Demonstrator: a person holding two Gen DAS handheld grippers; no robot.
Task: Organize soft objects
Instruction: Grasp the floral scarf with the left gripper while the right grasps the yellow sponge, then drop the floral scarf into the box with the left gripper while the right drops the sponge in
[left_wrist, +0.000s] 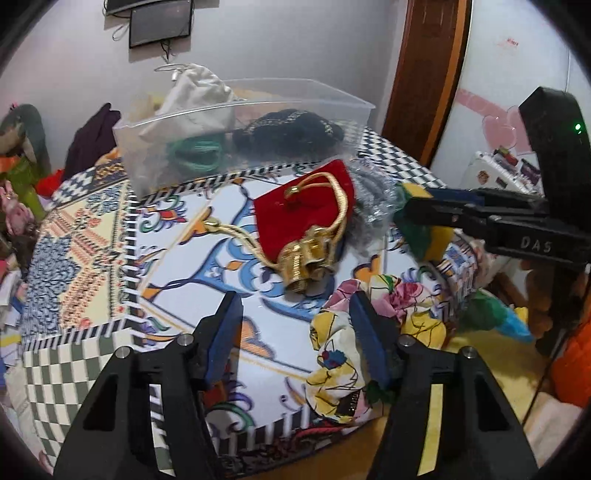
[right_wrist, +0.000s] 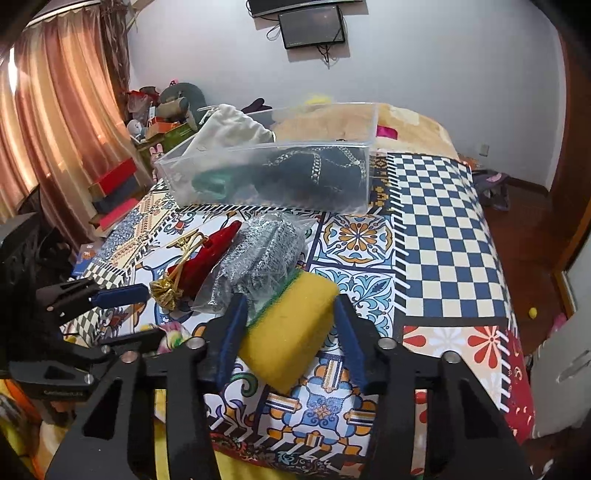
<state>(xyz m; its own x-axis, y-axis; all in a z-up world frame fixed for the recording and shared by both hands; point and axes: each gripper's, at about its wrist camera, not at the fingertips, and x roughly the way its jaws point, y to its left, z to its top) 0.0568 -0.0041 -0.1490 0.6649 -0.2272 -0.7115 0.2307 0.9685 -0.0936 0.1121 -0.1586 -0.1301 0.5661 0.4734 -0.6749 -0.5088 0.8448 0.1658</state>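
Right gripper (right_wrist: 288, 325) jaws grip the yellow sponge (right_wrist: 291, 332) at 6 o'clock from the clear bin (right_wrist: 266, 173). Left gripper (left_wrist: 295, 310) jaws stand wide, holding nothing, at 6 o'clock from the red pouch (left_wrist: 295, 218).

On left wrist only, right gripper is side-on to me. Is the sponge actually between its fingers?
Observer: Yes. In the right wrist view the yellow sponge sits between the right gripper fingers, with both touching its sides.
Operator: What's between it and the bin?
Observer: A silver-grey bagged bundle lies straight ahead of the sponge, in front of the clear bin.
Operator: What's the dark lump in the bin?
Observer: A black item with a metal chain draped across it, at the right end.
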